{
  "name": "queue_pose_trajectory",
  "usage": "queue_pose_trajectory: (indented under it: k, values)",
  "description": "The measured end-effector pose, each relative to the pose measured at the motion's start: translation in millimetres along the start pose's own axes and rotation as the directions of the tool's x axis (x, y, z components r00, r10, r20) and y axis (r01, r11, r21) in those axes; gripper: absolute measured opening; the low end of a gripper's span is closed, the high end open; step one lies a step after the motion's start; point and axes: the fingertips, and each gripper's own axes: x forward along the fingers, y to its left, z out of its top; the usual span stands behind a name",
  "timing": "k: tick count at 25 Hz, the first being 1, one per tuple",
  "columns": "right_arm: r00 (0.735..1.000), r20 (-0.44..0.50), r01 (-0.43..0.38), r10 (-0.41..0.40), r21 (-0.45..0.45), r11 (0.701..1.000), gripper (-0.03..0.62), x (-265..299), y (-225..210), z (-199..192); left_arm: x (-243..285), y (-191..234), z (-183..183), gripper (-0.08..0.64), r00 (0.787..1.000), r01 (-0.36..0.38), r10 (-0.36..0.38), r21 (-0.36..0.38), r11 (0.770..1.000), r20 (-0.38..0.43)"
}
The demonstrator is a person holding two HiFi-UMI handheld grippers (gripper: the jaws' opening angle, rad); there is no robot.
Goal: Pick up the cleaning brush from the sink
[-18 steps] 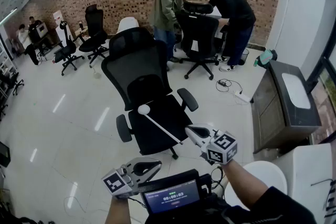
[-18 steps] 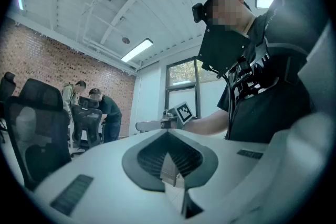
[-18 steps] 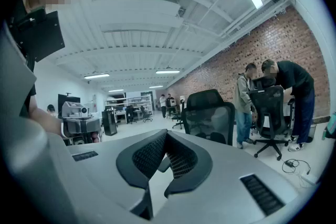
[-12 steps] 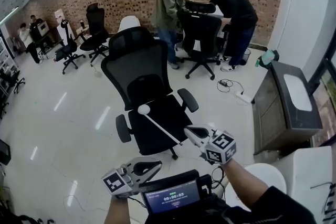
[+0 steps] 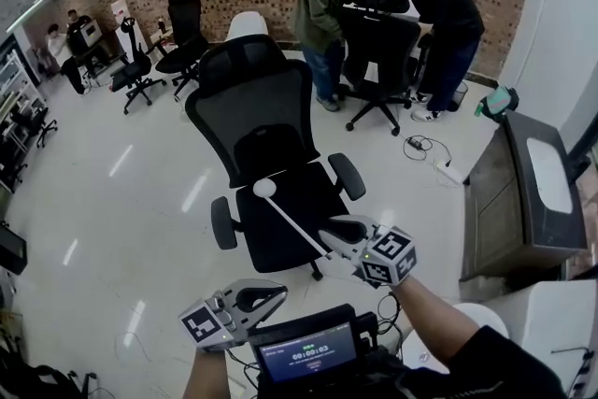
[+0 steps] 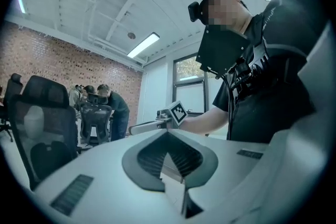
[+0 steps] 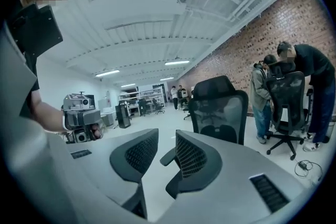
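Shifted leftward since a moment ago, beyond my left gripper [image 5: 282, 292] with jaws together, my right gripper [image 5: 329, 237] gapes empty, tips just beside the handle end of the white cleaning brush [image 5: 291, 218] lying across the black chair [image 5: 313, 194] seat.

Left gripper [image 5: 278, 294] sits low and level, jaws pressed together, nothing between them. Right gripper [image 5: 329, 236] reaches out ahead on a bare forearm [image 5: 432, 320], tipped slightly down, its 2 jaws apart and gripping nothing.
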Motion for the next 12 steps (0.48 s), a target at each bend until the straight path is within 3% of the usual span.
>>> queue_pose_trajectory:
  k: [6, 8, 12]
  values:
    - [0.999, -0.038, -0.018, 0.018, -0.004, 1.0, 0.087, 112, -62, -2, -16, 121, -16, -0.006, 0.999, -0.026, 0.027, -0.012, 1.0, 0.02]
    - [0.998, -0.058, -0.004, 0.004, 0.004, 1.0, 0.17, 162, -86, -4, -28, 165, -24, -0.006, 1.0, -0.006, 0.006, -0.001, 1.0, 0.002]
    - [0.994, -0.111, 0.025, -0.026, -0.017, 1.0, 0.17, 264, -132, -15, -61, 263, -37, -0.006, 1.0, 0.016, -0.016, -0.004, 1.0, -0.003]
